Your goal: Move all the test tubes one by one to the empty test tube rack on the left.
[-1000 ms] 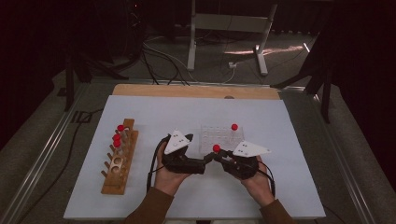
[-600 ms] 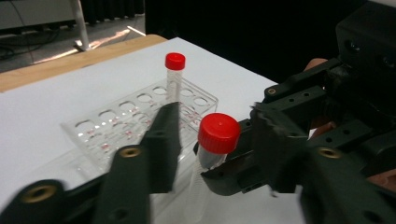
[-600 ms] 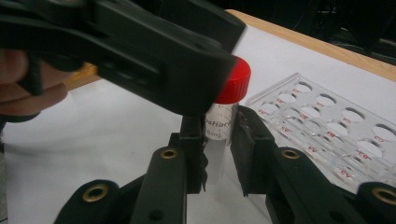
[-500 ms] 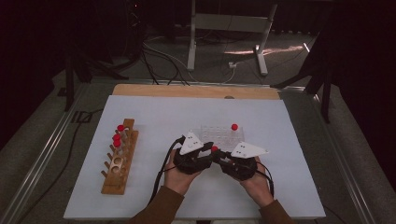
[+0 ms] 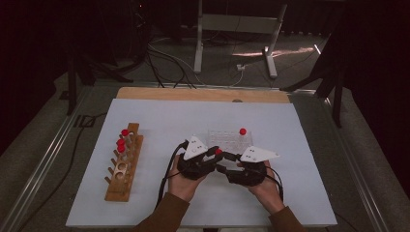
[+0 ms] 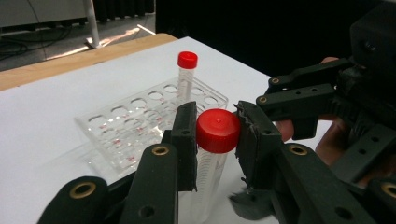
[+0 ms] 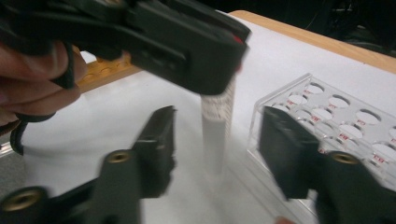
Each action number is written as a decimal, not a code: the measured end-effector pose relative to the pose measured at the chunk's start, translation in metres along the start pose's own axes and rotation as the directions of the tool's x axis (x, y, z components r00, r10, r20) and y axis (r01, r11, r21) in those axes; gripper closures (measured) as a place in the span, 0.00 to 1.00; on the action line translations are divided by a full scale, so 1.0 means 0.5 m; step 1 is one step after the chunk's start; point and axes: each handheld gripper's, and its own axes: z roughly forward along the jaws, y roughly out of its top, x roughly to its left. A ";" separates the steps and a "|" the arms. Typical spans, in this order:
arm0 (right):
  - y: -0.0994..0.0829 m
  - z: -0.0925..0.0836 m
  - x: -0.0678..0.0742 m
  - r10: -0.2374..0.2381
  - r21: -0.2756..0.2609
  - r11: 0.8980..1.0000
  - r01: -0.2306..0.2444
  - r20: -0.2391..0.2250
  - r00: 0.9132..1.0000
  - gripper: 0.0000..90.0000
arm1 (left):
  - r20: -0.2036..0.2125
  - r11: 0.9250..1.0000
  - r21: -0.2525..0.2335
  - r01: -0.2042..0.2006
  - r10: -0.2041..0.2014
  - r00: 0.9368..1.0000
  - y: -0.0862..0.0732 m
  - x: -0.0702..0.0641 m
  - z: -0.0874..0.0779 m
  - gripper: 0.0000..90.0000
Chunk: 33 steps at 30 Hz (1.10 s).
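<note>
Both hands have come together in front of the clear rack (image 5: 227, 139) since the earlier frames: the left gripper (image 5: 214, 155) has travelled toward the right gripper (image 5: 231, 159), and its jaws have just been closing, with the red-capped tube (image 6: 215, 140) between them. In the left gripper view these jaws now press on the two sides of the red cap, so the left gripper is clamped on the red-capped tube. The right gripper has just been opening; in the right gripper view its jaws stand apart on either side of the tube body (image 7: 217, 126) and touch it on neither side, as far as the blur allows to see.

The relation that matters is this one: the tube stands nearly upright, long axis vertical, cap on top, and it hangs just in front of the clear rack, on the person's side of it, with the bottom end near the white tabletop (image 5: 300, 193). The rack's free holes lie directly behind the tube. One other capped tube (image 5: 243, 131) already stands in the far part of the rack. The wooden rack (image 5: 124, 166) with more red caps is well apart, to the left of the clear rack.

I judge that the left gripper now has the tube alone, and the coming move is probably to lift it over the near wall of the clear rack and lower it straight into a hole.
</note>
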 end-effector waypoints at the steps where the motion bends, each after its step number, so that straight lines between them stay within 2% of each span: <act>1: -0.001 0.000 -0.002 0.006 0.000 1.000 -0.006 0.000 1.000 0.40 | -0.002 1.000 -0.002 0.002 -0.002 1.000 0.001 0.002 -0.003 0.79; 4: -0.002 0.000 -0.007 0.021 0.000 1.000 -0.021 0.022 1.000 0.26 | -0.010 1.000 -0.007 0.007 -0.007 1.000 0.002 0.007 -0.015 0.79; 10: -0.002 -0.007 -0.020 0.060 -0.022 0.998 -0.059 0.049 0.997 0.10 | -0.031 1.000 -0.012 0.020 -0.020 0.999 0.000 0.020 -0.045 0.79; 12: -0.003 -0.008 -0.024 0.074 -0.029 0.997 -0.072 0.071 0.995 0.03 | -0.036 1.000 -0.016 0.020 -0.020 0.999 -0.001 0.025 -0.056 0.79; 18: -0.005 -0.014 -0.036 0.106 -0.040 0.994 -0.103 0.088 0.990 0.02 | -0.051 0.999 -0.023 0.029 -0.030 0.998 -0.003 0.040 -0.084 0.79; 27: -0.004 -0.020 -0.041 0.116 -0.057 0.992 -0.110 0.104 0.988 0.00 | -0.073 0.999 -0.027 0.041 -0.043 0.996 -0.008 0.060 -0.128 0.79; 33: -0.004 -0.024 -0.044 0.118 -0.063 0.992 -0.111 0.110 0.987 0.00 | -0.086 0.997 -0.048 0.060 -0.064 0.994 -0.014 0.075 -0.153 0.79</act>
